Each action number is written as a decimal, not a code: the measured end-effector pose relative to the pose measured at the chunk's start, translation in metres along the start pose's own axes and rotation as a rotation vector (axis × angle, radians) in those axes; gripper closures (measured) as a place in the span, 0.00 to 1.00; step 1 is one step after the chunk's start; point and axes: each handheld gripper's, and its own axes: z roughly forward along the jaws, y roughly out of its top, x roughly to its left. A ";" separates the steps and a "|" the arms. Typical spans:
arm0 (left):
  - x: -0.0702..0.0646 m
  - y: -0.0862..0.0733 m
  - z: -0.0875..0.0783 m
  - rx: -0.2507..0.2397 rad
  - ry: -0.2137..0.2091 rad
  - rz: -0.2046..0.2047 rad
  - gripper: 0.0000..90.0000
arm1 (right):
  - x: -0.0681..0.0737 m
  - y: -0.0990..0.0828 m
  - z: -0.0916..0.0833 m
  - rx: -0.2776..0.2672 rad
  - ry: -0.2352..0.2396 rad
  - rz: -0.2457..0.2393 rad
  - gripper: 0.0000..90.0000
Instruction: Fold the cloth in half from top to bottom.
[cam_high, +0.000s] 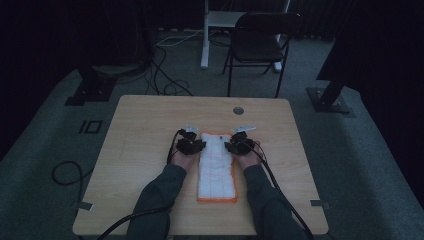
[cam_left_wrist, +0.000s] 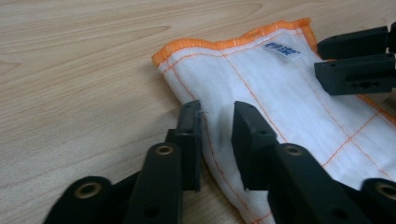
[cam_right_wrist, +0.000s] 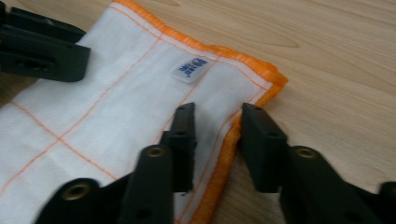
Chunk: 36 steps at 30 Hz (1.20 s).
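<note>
A white cloth with orange hem and orange grid lines lies folded in a long strip on the wooden table. My left gripper rests at the strip's far left edge, my right gripper at its far right edge. In the left gripper view the jaws straddle the cloth edge with a gap, one jaw on the bare wood; the other gripper shows opposite. In the right gripper view the jaws straddle the hem of the cloth the same way, not pinching it.
A round grommet sits in the table near its far edge. A black chair and a white desk leg stand beyond the table. Cables lie on the carpet. Bare wood surrounds the cloth on both sides.
</note>
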 end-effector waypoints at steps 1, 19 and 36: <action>0.000 0.000 0.000 -0.001 -0.002 -0.003 0.86 | 0.000 0.000 0.000 0.001 0.011 0.001 0.80; 0.001 0.008 -0.007 -0.032 -0.016 -0.005 0.96 | -0.005 0.005 -0.004 -0.030 0.055 0.021 0.95; -0.006 0.020 -0.033 -0.090 -0.026 0.043 0.96 | 0.002 0.016 -0.028 -0.092 0.046 -0.033 0.95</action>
